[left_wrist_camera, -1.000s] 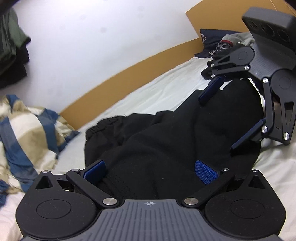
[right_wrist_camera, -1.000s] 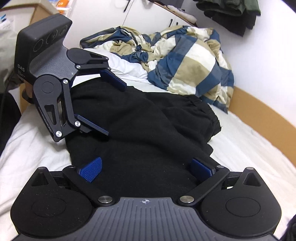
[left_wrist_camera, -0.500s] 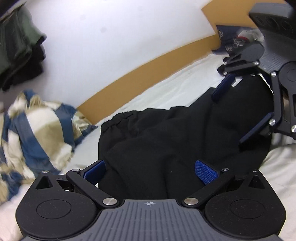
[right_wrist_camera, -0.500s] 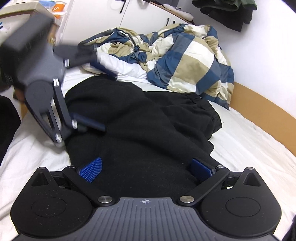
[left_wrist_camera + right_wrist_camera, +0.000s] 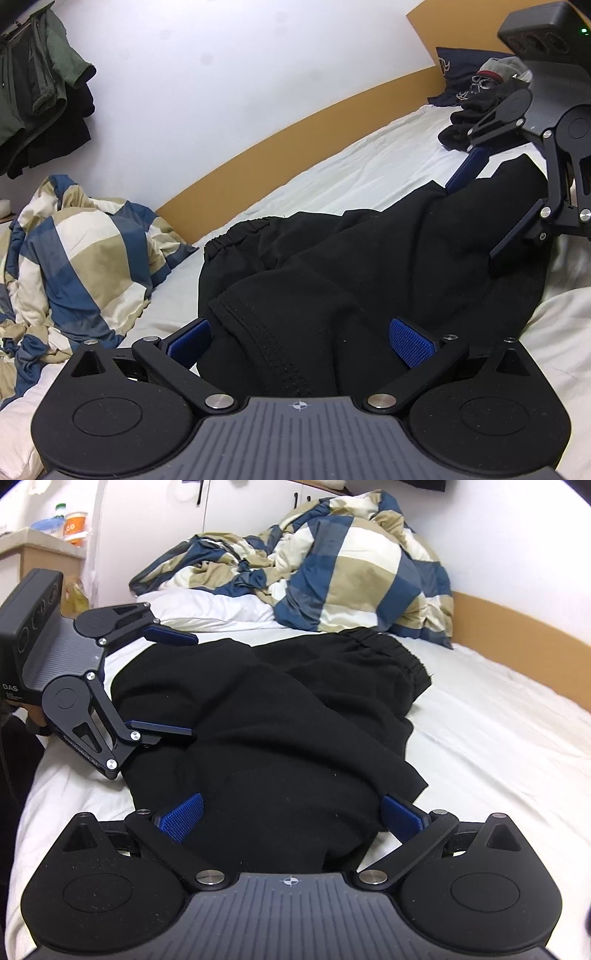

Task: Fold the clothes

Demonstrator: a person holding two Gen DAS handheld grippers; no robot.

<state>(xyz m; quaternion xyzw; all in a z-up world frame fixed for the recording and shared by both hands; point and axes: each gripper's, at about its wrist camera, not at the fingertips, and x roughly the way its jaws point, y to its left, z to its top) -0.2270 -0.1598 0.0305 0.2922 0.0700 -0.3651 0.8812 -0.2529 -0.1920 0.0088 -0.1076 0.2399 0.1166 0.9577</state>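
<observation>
White-sheeted bed (image 5: 480,746) carrying crumpled black garment (image 5: 280,731) mid-mattress – left hand-held gripper (image 5: 299,338) and right hand-held gripper (image 5: 291,814) both spread wide, straddling bunched cloth, nothing clamped – risk of pinching several layers, skewing the fold.

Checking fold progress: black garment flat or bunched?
Bunched: the black garment lies in rumpled overlapping layers on the white sheet, elastic waistband crumpled.

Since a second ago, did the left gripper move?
Yes. In the right wrist view the left gripper sits lower against the checked duvet than before, on the black garment.
</observation>
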